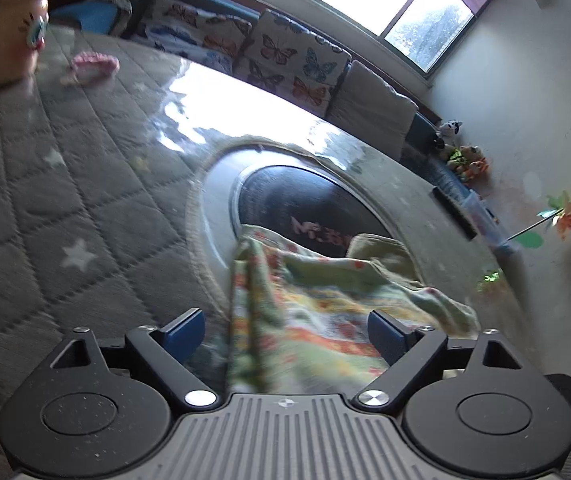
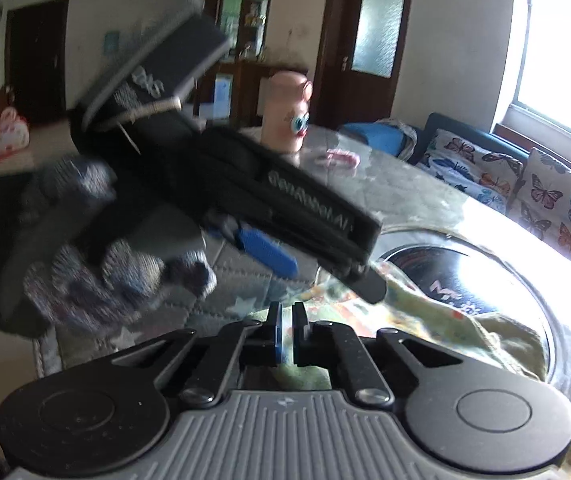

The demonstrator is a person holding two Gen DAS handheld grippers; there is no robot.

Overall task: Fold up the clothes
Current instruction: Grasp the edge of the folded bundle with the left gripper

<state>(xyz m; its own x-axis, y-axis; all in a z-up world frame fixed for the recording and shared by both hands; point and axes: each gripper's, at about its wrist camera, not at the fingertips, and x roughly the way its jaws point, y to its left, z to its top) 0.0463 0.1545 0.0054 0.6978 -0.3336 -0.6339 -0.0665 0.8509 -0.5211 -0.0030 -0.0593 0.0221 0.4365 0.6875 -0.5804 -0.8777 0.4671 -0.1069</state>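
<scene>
The right gripper (image 2: pixel 285 320) had its jaws pressed together, though whether cloth sat between them was hard to tell. The flowered garment (image 2: pixel 465 320) lay bunched over a round dark disc (image 2: pixel 445 268). A gloved hand (image 2: pixel 85 256) held the left gripper (image 2: pixel 325 260) above it, blurred.

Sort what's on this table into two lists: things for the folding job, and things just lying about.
For the job: patterned green garment; left gripper, open over it; right gripper, shut at its edge.

Lying about: pink cartoon figure; small pink item; black remote; butterfly cushions.
</scene>
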